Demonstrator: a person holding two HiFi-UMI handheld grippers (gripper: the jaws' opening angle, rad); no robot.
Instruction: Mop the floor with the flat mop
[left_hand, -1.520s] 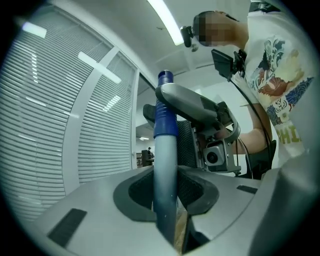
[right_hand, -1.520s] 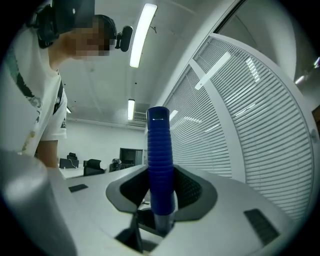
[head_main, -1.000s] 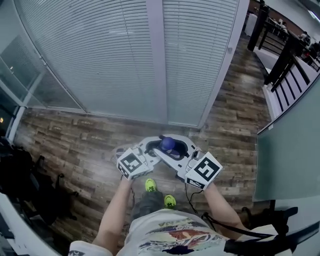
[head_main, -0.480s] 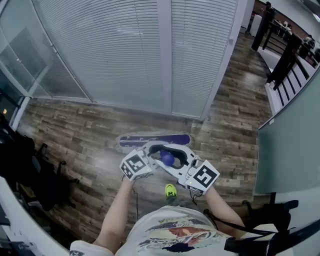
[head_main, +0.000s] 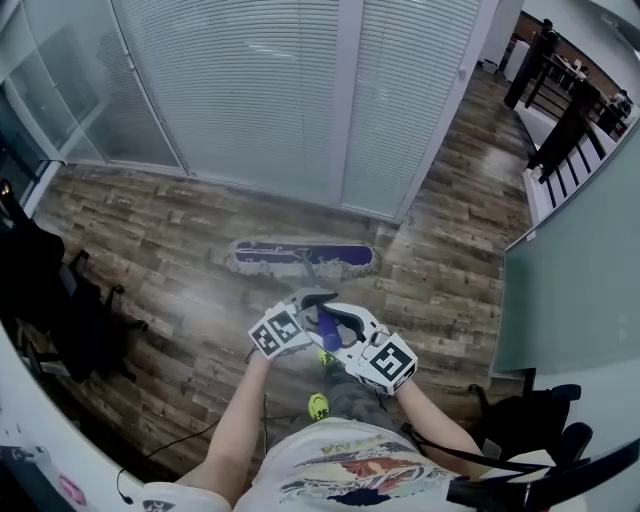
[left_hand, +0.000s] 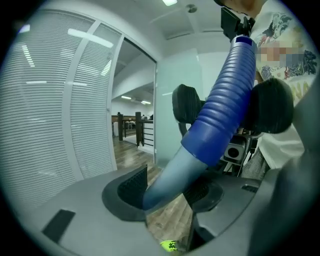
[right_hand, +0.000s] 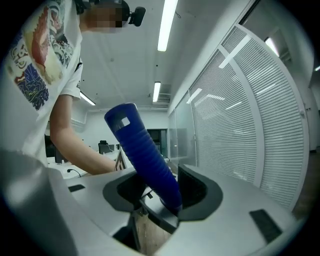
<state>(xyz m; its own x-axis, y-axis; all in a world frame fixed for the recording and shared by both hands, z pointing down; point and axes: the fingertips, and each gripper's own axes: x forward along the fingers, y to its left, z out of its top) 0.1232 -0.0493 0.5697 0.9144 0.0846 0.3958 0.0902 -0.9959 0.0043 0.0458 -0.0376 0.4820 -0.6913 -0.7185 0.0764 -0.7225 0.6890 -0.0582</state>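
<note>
The wooden floor (head_main: 150, 250) is carrying the flat mop head (head_main: 300, 257), which is lying side to side just before the blinded glass wall (head_main: 250, 100) (a long push could be knocking it). The mop handle (head_main: 308, 280) is slanting back towards the person. The left gripper (head_main: 305, 300) is clamping its pale shaft and the right gripper (head_main: 340, 322) its blue grip, but both pairs of jaws have just been opening, so the handle could be slipping or twisting loose
</note>
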